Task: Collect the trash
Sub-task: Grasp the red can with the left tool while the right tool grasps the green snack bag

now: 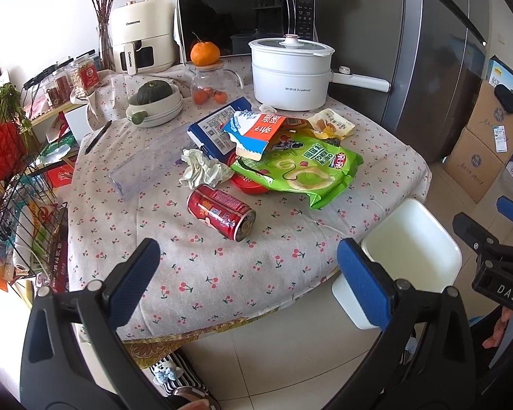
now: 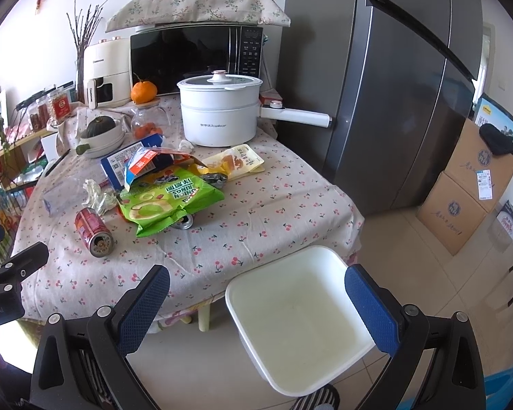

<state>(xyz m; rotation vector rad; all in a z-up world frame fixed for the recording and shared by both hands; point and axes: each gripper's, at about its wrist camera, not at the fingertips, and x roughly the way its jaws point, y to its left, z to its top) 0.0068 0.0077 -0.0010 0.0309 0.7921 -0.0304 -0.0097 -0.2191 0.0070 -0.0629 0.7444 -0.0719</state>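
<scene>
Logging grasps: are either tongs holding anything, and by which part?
Nothing is held. Left tongs and right tongs are both open and empty.

The can (image 1: 221,212) lies on its side near the front of the tabletop (image 1: 201,273), with the crumpled tissue (image 1: 201,170) just behind it and the snack bags (image 1: 301,167) piled to its right. Further back sits the pot (image 1: 290,75), microwave (image 1: 246,20) behind that. The bin (image 2: 301,321) stands on the floor, right off the tabletop's front-right edge.
</scene>
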